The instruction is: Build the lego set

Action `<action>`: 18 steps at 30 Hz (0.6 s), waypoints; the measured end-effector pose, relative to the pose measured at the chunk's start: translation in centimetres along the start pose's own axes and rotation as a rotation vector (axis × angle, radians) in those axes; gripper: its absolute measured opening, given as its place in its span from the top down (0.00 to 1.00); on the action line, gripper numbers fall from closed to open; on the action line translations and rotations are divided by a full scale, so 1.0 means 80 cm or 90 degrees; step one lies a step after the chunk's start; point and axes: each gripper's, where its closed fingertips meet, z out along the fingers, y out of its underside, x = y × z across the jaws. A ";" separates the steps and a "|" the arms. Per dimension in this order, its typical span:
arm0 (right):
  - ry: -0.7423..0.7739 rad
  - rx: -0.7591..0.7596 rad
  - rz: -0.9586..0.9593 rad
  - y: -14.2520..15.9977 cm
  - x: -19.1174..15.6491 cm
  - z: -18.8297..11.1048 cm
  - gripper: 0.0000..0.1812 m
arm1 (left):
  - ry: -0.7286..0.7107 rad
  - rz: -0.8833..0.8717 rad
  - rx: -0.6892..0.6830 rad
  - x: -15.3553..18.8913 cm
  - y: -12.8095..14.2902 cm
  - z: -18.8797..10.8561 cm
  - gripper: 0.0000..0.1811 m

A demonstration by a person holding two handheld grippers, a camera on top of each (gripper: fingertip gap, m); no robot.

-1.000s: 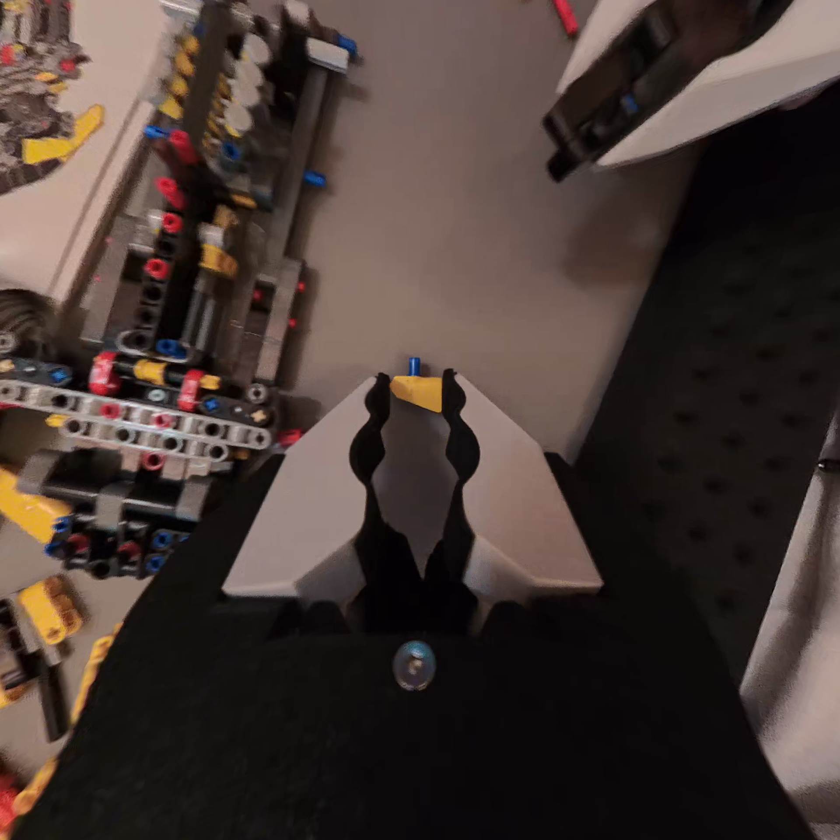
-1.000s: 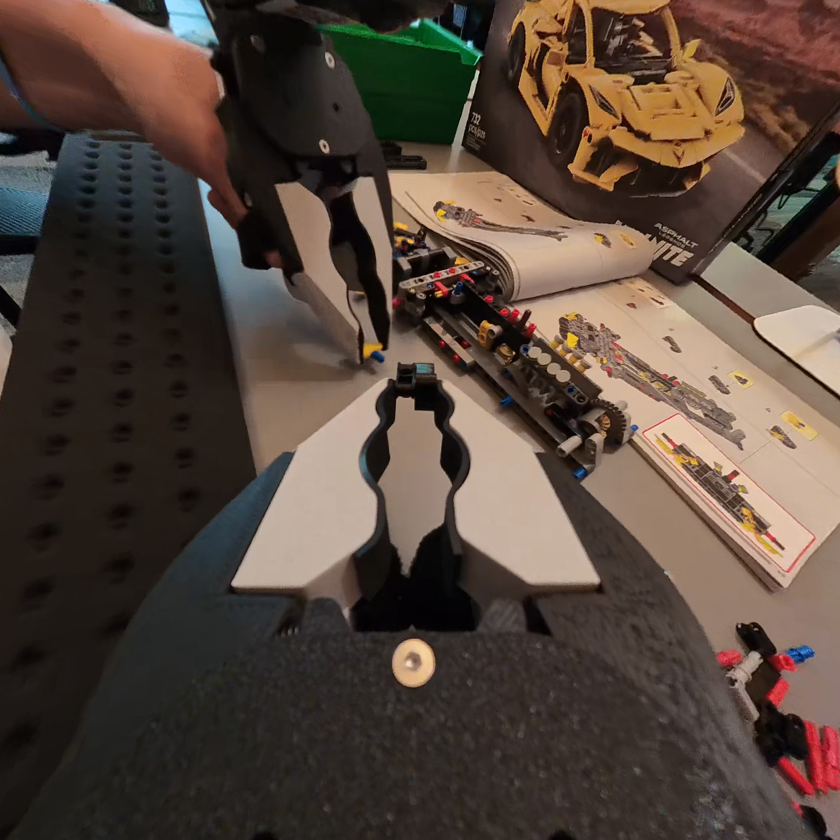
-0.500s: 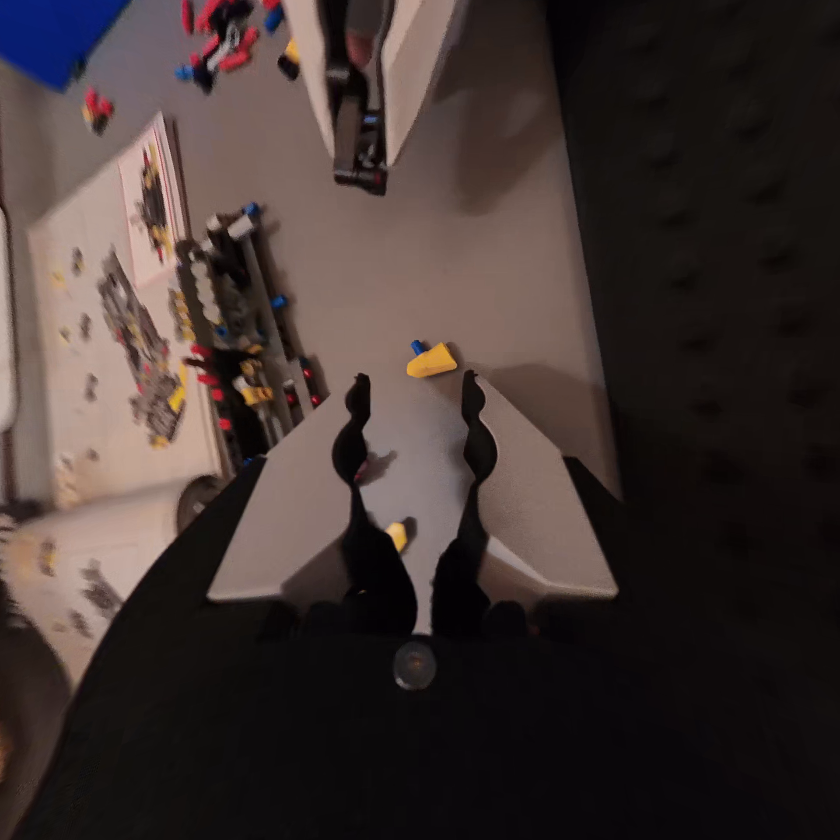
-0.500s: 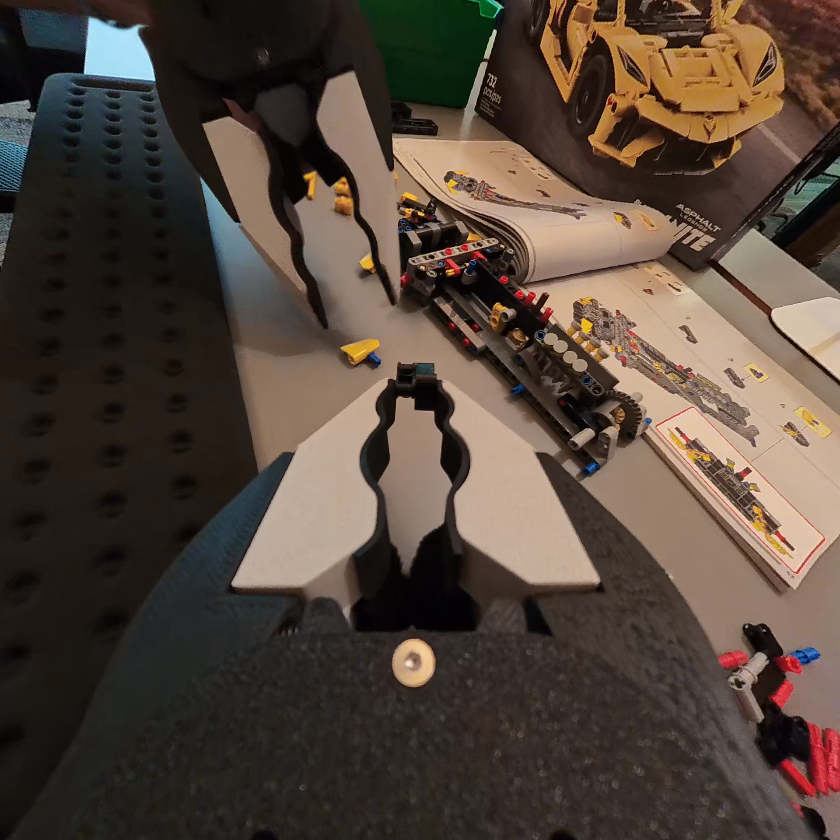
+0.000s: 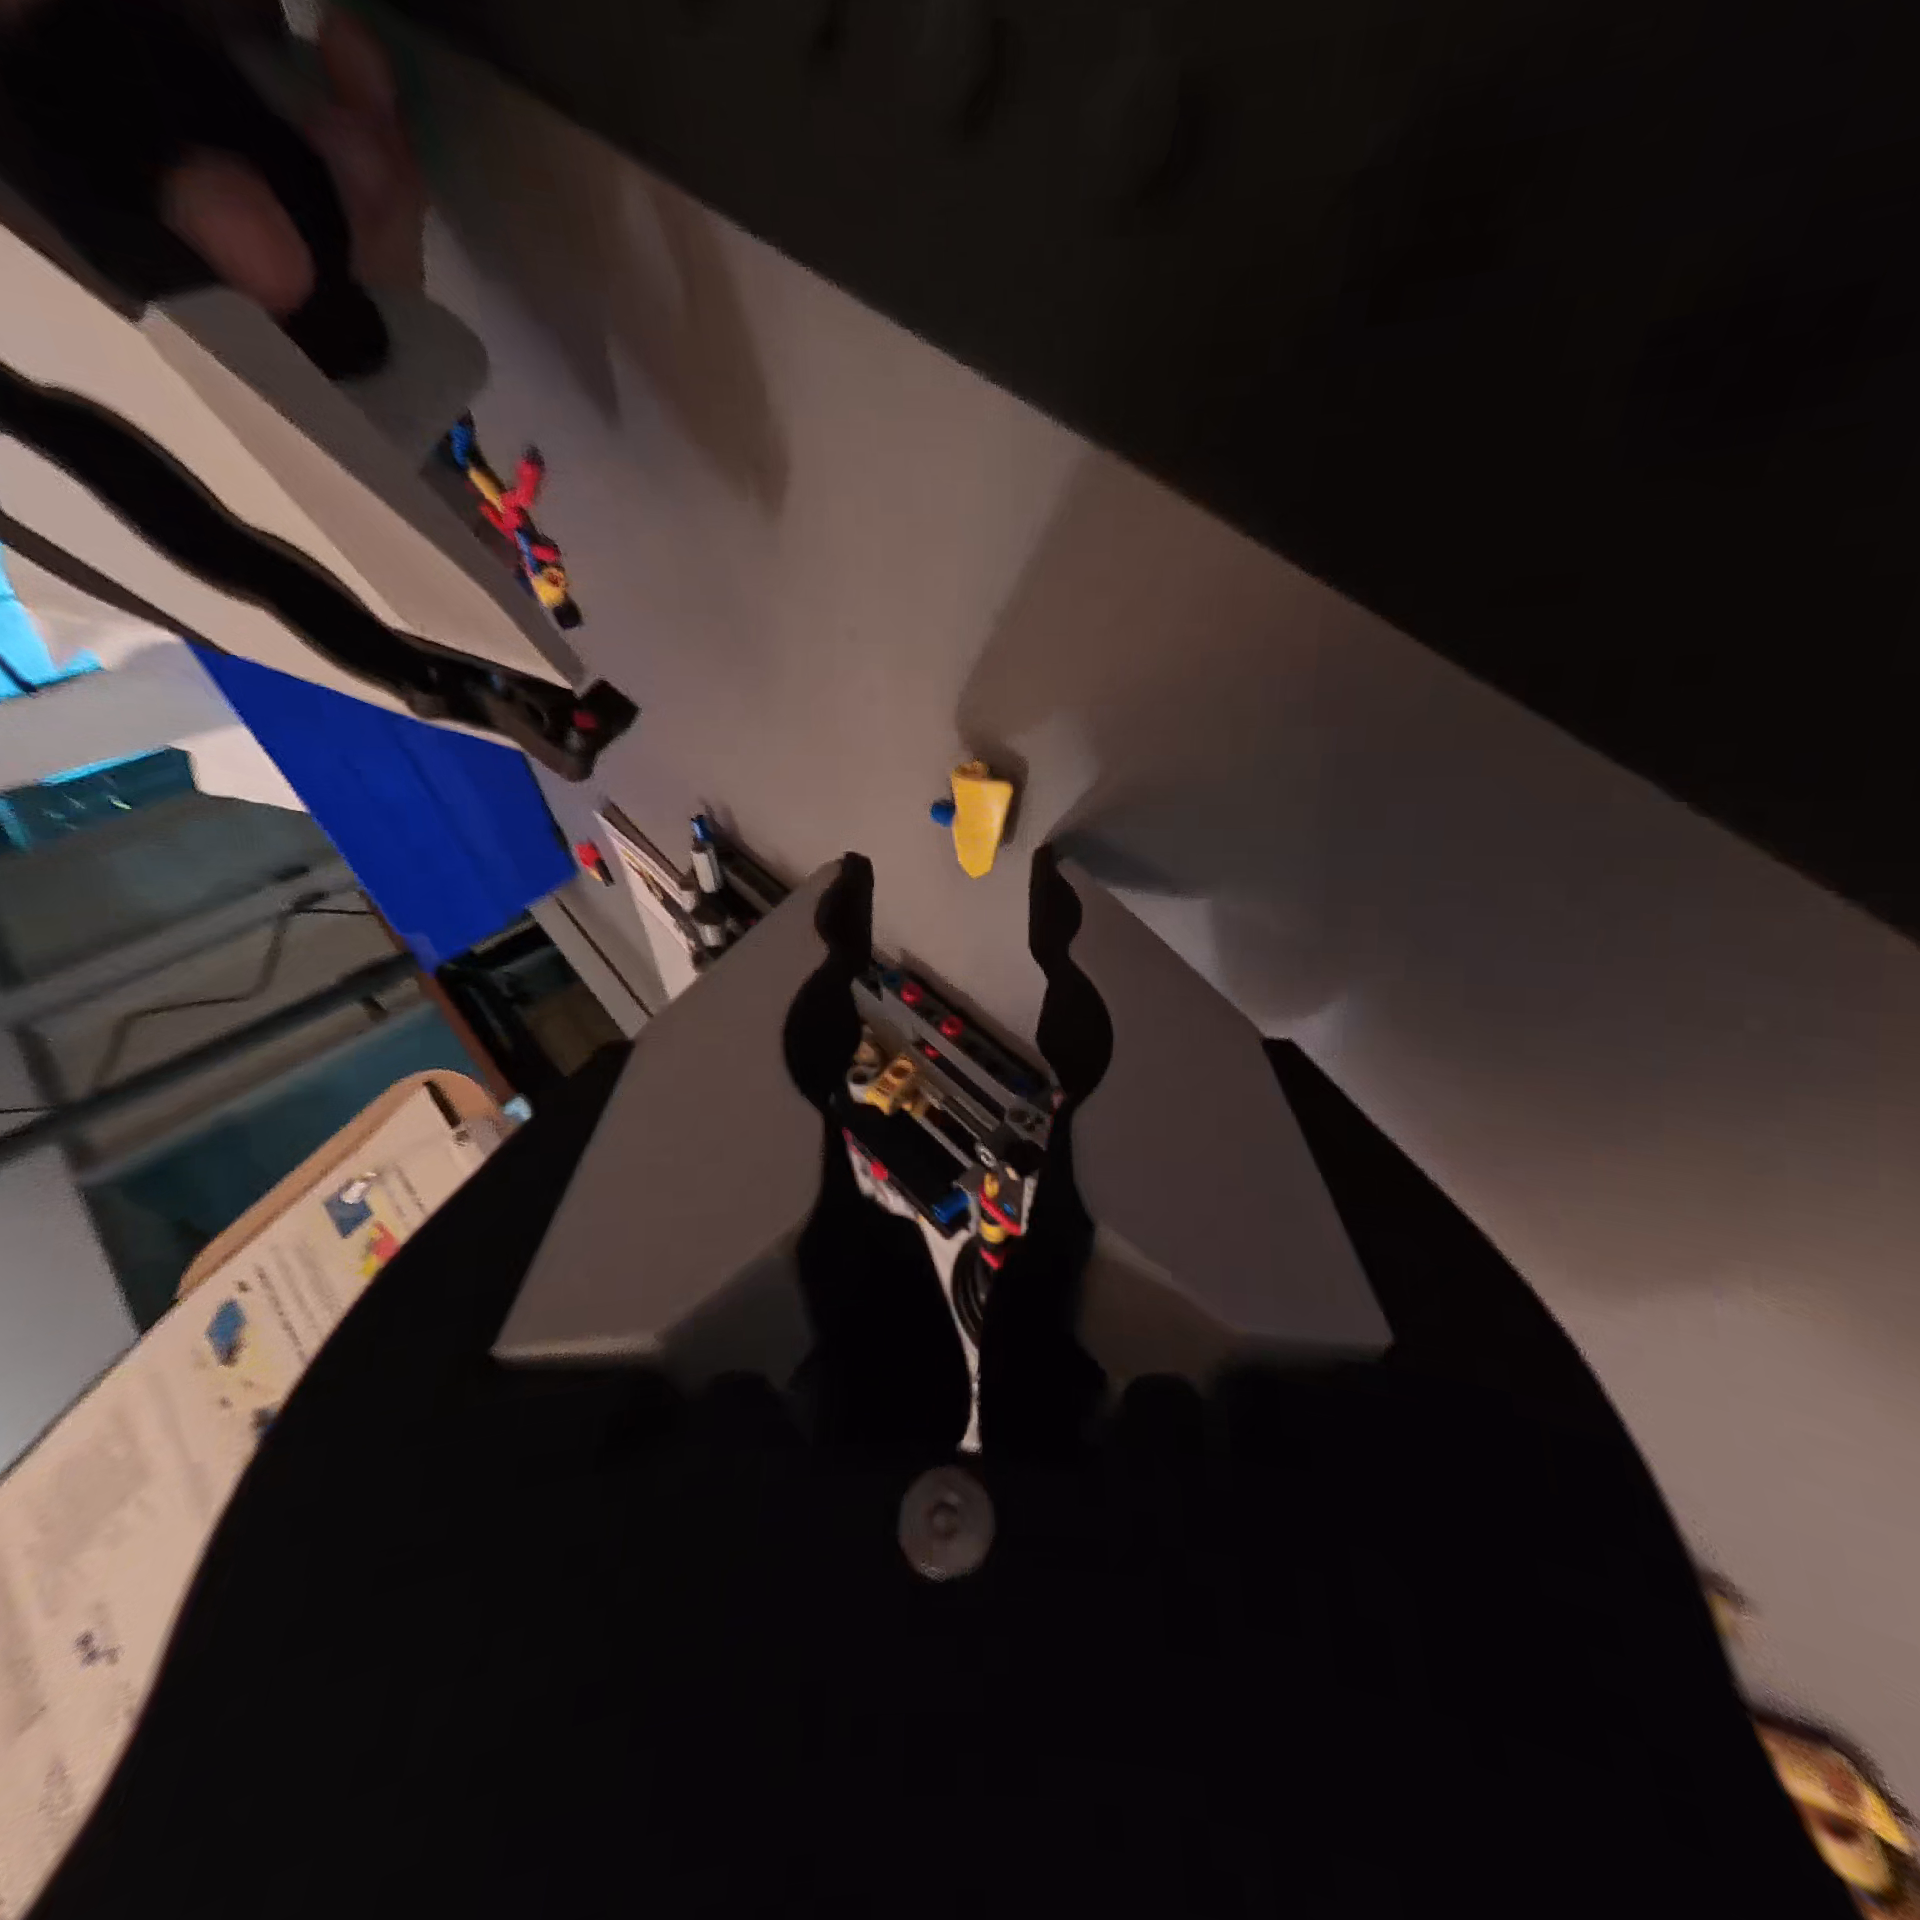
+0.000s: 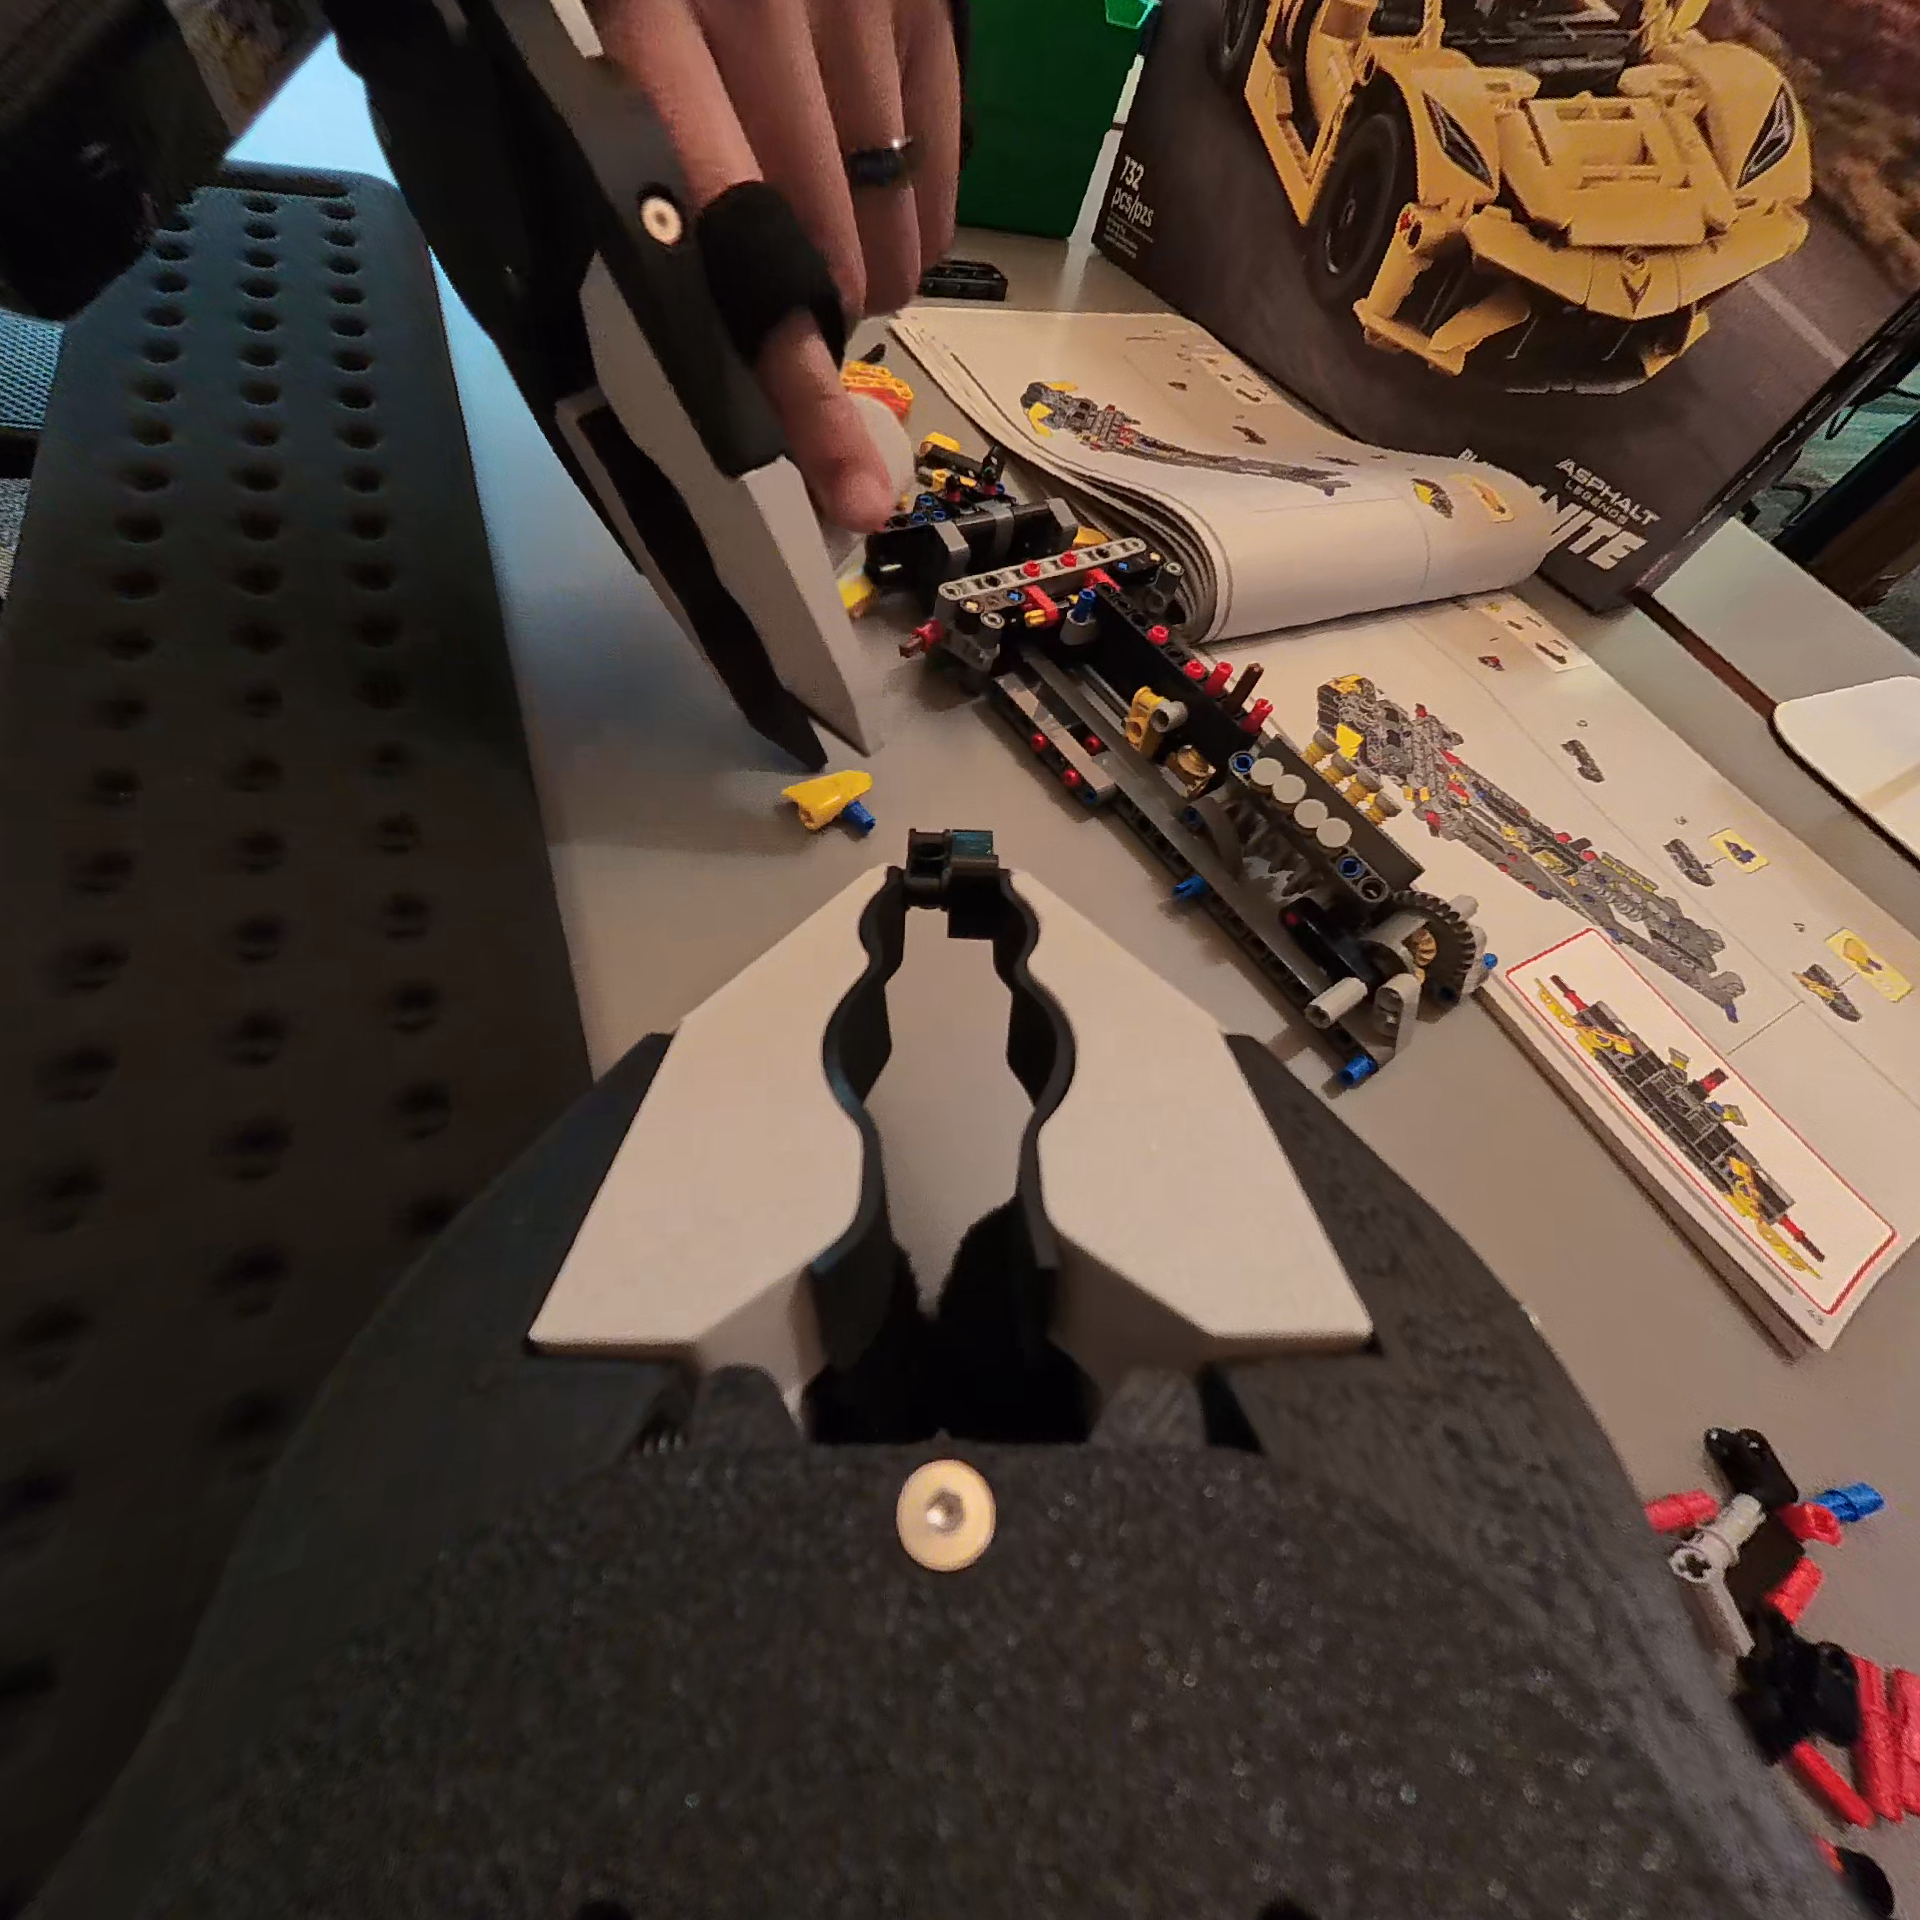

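The long chassis (image 6: 1174,769) lies mid-frame in the right wrist view, against the open manual (image 6: 1558,831). A yellow piece (image 6: 826,798) with a blue pin rests loose on the table (image 6: 665,862), just beyond the spread left gripper (image 5: 948,868). The right gripper (image 6: 948,862) pinches a small black piece (image 6: 951,852). Loose pins (image 6: 1787,1558) lie lower right.
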 end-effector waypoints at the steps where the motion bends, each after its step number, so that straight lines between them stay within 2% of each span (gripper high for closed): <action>1: -0.002 0.000 0.001 0.000 0.000 0.000 0.91 | -0.010 0.012 0.004 -0.001 -0.002 0.002 0.86; 6: -0.008 0.001 0.002 0.000 -0.002 0.000 0.91 | -0.015 0.014 0.023 -0.005 -0.006 0.011 0.90; 8: -0.012 0.001 0.003 0.000 -0.003 0.001 0.91 | -0.001 0.012 0.025 -0.002 -0.006 0.016 0.97; 11: -0.015 0.005 0.006 -0.001 -0.004 0.000 0.92 | -0.011 -0.031 0.033 -0.006 -0.006 0.023 0.98; 15: -0.014 0.015 0.016 -0.004 -0.001 -0.002 0.92 | -0.001 -0.136 0.035 -0.013 -0.003 0.026 0.99; 18: -0.016 0.030 0.033 -0.007 0.002 -0.005 0.92 | 0.011 -0.287 0.074 -0.022 -0.009 0.022 0.99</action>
